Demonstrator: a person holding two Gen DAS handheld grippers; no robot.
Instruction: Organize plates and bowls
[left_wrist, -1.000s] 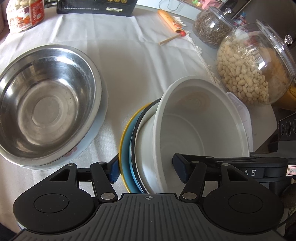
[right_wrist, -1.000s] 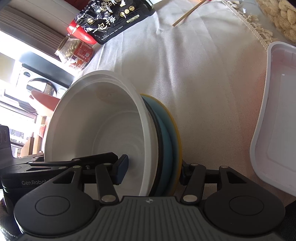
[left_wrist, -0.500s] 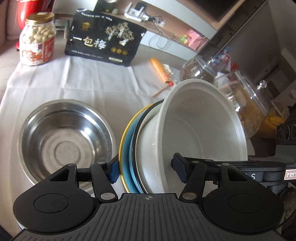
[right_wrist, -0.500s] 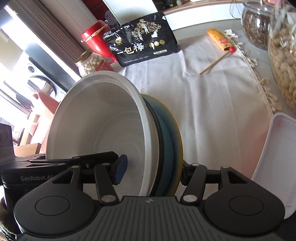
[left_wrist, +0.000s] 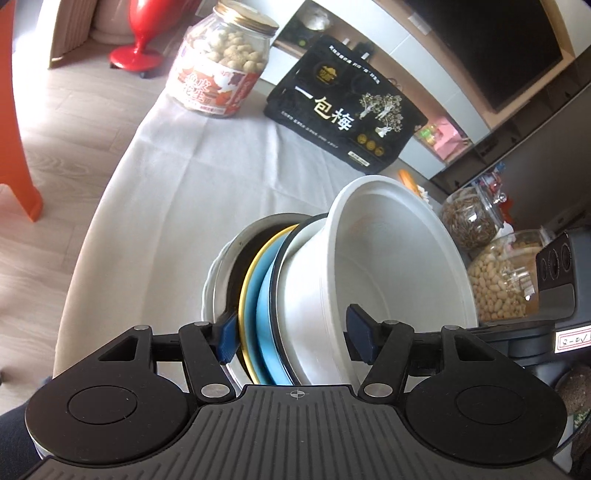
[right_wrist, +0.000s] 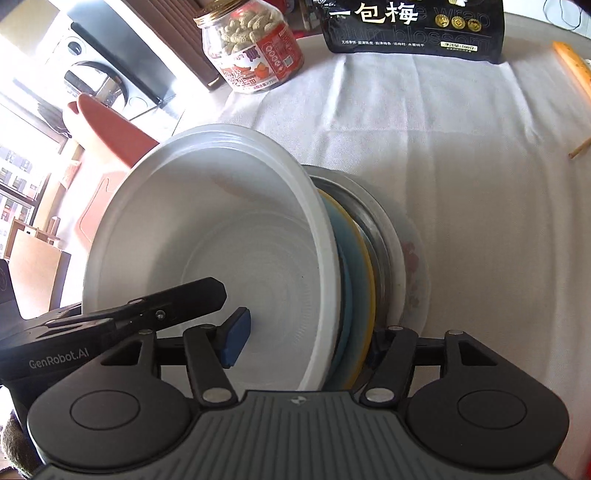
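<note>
Bag (left_wrist: 343, 114) reads "一包梅"; our left tool (left_wrist: 295, 339) and right tool (right_wrist: 303, 341) both clamp the dish stack (left_wrist: 369, 280).

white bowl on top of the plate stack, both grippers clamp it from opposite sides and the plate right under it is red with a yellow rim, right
Not quite: the plate under the white bowl is blue with a yellow rim, not red, as the left wrist view shows. The rest holds: the left gripper and right gripper clamp the stack from opposite sides.
</note>
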